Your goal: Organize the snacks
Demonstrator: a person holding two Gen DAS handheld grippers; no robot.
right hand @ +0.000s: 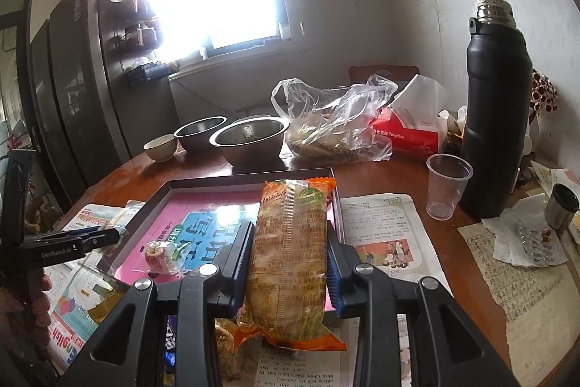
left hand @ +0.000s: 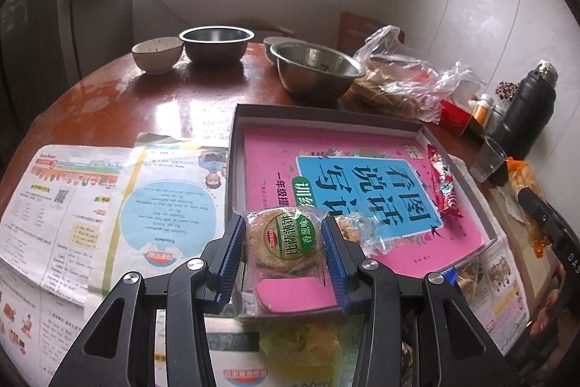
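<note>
Firstly, from the left wrist view, the left gripper (left hand: pixel 284 251) is pinching a round biscuit in a clear wrapper (left hand: pixel 284 240), its blue pads (left hand: pixel 232 254) pressed against the wrapper on both sides, and the biscuit hangs over the near edge of a shallow grey box (left hand: pixel 235 140) lined with a pink booklet (left hand: pixel 268 162). Inside the box, a red candy packet (left hand: pixel 444 185) lies along the right wall, and a small clear-wrapped snack (left hand: pixel 362 229) lies just beside the gripper's right pad. The box stands on a brown round table (left hand: pixel 174 97) with printed sheets (left hand: pixel 108 205) spread to its left. Two steel bowls (left hand: pixel 315 69) and a ceramic bowl (left hand: pixel 157 55) stand at the far side, a clear plastic bag (left hand: pixel 406 75) to their right, and a black flask (left hand: pixel 525 115) well off to the right behind a plastic cup (left hand: pixel 489 158). From the right wrist view, the right gripper (right hand: pixel 288 267) is clamped on a long orange-ended snack packet (right hand: pixel 290 252), held lengthways with its far end over the box's (right hand: pixel 250 178) right side. A small red wrapped sweet (right hand: pixel 159 254) lies on the booklet (right hand: pixel 170 216). The left gripper (right hand: pixel 117 234) enters from the left edge, its jaws not readable from here. A red tissue pack (right hand: pixel 406 129) sits between the bag (right hand: pixel 326 122) and the flask (right hand: pixel 496 118), with the cup (right hand: pixel 447 185) just in front
</note>
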